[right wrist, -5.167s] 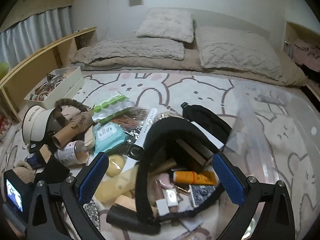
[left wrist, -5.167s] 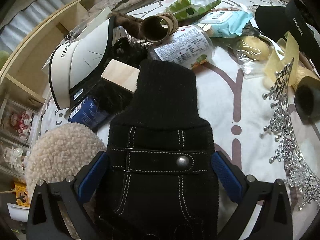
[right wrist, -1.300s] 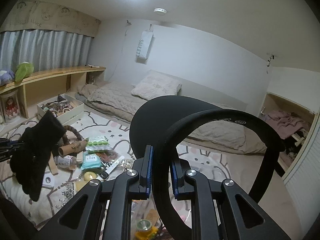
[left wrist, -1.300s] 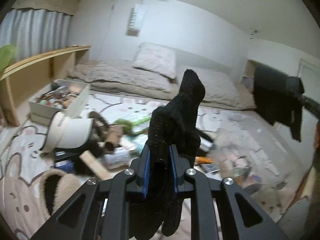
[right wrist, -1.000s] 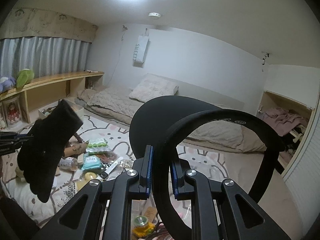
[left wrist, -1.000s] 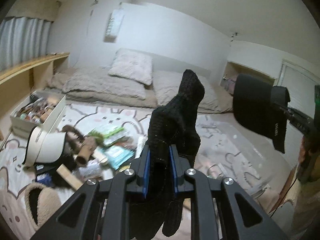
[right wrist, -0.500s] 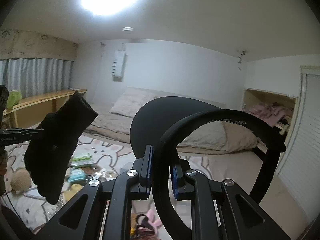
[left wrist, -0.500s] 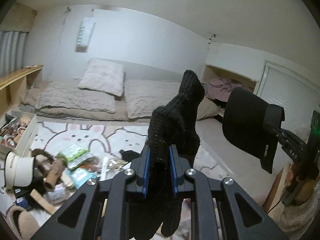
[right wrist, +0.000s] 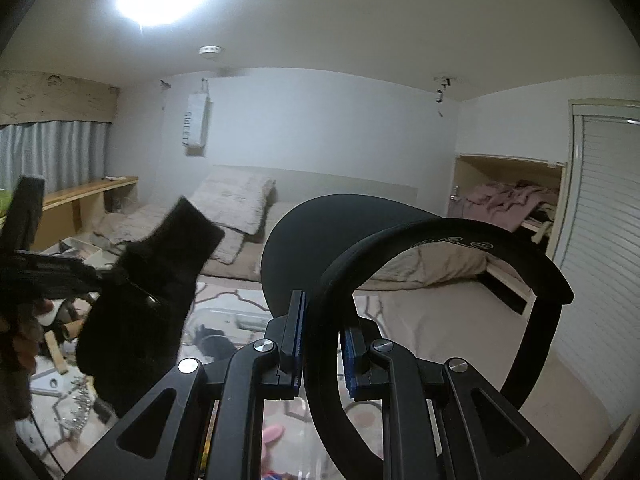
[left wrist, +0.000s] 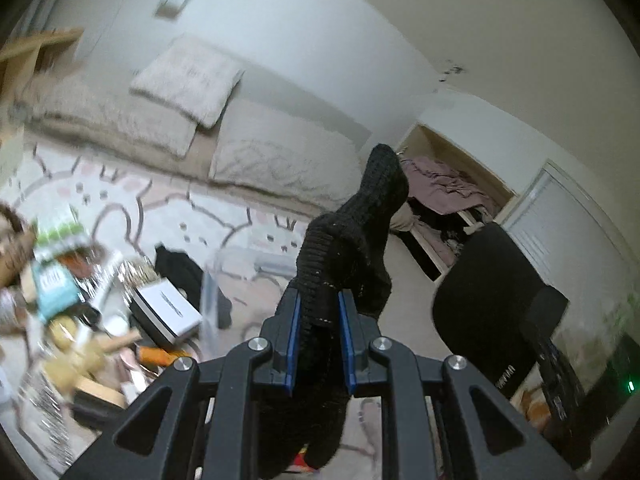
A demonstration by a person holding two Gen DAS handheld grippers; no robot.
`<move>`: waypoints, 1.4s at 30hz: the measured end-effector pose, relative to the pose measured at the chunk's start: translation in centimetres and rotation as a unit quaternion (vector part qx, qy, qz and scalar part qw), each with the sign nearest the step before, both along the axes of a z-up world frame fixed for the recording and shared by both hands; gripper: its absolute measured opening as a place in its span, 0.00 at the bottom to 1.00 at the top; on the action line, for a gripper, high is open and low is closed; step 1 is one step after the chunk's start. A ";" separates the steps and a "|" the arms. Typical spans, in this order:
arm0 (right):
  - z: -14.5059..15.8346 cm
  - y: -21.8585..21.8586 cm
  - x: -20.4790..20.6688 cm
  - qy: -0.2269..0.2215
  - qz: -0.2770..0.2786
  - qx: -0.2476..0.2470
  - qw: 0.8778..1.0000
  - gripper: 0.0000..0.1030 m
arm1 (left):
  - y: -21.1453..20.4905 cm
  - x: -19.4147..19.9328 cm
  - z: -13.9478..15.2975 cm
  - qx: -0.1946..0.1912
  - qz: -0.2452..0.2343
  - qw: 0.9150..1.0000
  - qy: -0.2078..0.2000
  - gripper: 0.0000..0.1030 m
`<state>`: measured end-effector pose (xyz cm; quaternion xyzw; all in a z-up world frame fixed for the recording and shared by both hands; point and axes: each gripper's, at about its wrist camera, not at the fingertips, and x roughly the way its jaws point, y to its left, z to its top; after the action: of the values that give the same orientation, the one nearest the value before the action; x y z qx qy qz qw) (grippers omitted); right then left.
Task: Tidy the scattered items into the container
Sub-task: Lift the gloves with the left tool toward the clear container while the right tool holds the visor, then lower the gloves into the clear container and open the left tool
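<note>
Left to right: loose items (left wrist: 60, 280) lie scattered on the bunny-print rug (left wrist: 120, 208), so much of your tidying remains, though the clear plastic container (left wrist: 224, 276) beside them appears partly filled. Your left gripper (left wrist: 319, 340) is clamped on a black knitted glove (left wrist: 352, 236), soft and ribbed, held aloft. Your right gripper (right wrist: 322, 350) is clenched on a black visor (right wrist: 360, 248), its brim smooth and curved, its band a padded arc; both items await deposit
</note>
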<state>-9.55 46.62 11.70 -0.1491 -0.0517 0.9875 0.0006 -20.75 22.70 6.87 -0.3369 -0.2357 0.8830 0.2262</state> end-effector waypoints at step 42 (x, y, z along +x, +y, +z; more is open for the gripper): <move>-4.7 2.9 -1.7 -0.042 0.017 0.042 0.998 0.16 | 8.9 0.1 -7.5 -0.207 -0.074 0.975 -0.045 0.86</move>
<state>-11.26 49.54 6.96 -0.1889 -0.0958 0.9772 -0.0119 -20.62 31.62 -0.66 -0.4324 -0.0323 0.8772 0.2060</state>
